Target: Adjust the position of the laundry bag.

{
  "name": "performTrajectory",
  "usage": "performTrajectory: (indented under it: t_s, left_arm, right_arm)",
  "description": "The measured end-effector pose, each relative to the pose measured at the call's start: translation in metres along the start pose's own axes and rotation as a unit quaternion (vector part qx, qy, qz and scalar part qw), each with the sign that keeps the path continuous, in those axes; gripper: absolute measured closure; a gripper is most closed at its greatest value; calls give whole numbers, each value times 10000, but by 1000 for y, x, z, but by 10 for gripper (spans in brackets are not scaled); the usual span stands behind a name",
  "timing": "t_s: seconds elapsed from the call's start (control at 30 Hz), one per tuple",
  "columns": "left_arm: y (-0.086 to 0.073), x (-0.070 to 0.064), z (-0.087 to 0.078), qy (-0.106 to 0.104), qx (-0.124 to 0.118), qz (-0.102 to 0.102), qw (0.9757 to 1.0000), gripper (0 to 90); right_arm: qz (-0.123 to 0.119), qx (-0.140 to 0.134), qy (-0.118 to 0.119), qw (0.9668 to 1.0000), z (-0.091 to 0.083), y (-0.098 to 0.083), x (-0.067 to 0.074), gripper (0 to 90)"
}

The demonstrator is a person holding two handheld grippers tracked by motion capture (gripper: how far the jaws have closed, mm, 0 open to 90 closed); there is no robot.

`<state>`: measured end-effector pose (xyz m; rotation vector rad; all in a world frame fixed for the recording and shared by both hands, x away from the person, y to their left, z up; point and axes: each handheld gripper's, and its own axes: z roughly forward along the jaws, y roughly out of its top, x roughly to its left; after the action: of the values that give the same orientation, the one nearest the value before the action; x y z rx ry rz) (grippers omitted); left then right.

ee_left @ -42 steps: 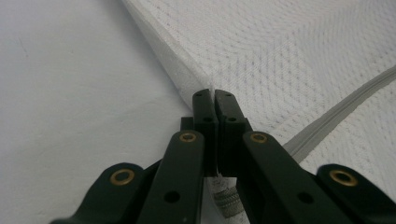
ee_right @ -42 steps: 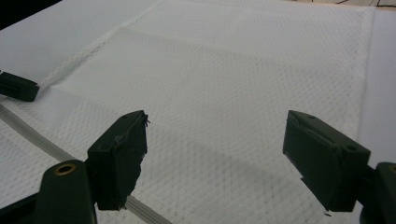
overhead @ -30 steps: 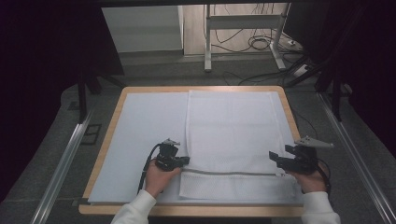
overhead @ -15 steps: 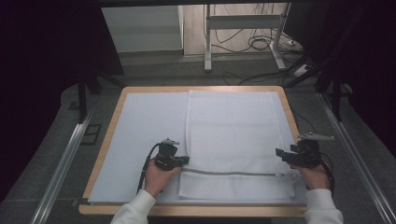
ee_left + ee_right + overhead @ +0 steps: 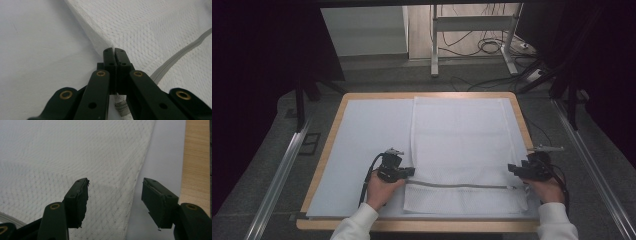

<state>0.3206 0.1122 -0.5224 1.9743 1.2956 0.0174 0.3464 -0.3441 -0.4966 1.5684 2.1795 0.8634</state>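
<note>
A white mesh bag (image 5: 462, 140) lies flat on the table, with a grey zipper (image 5: 457, 185) running across its near end. My left gripper (image 5: 411, 171) is shut on the bag's left edge, just above the zipper's end. In the left gripper view its jaws (image 5: 114, 51) meet on a raised fold of mesh (image 5: 150, 25). My right gripper (image 5: 512, 168) is at the bag's right edge. Its jaws (image 5: 115, 187) have just been closing. They still stand apart, with the mesh edge (image 5: 135, 182) between them and untouched.
A white sheet (image 5: 362, 140) covers the wooden table (image 5: 422, 225), whose bare right rim (image 5: 197, 157) is close to my right gripper. Metal rails (image 5: 282, 175) run along both sides of the table. Desk legs and cables (image 5: 492, 47) lie on the floor beyond.
My right gripper has sunk a little toward the bag's right edge. The left gripper and the bag have stayed where they were.
</note>
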Motion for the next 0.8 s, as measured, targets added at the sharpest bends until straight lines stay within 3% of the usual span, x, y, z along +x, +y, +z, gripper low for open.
performTrajectory:
  t_s: [0.37, 0.8]
  left_arm:
    - [0, 0, -1, -27, -5, 0, 10000, 899]
    - [0, 0, -1, -37, -12, 12, 10000, 899]
  right_arm:
    - [108, 67, -27, 9999, 2, -2, -3, 394]
    - [-55, 200, -89, 9997, 7, -4, -1, 474]
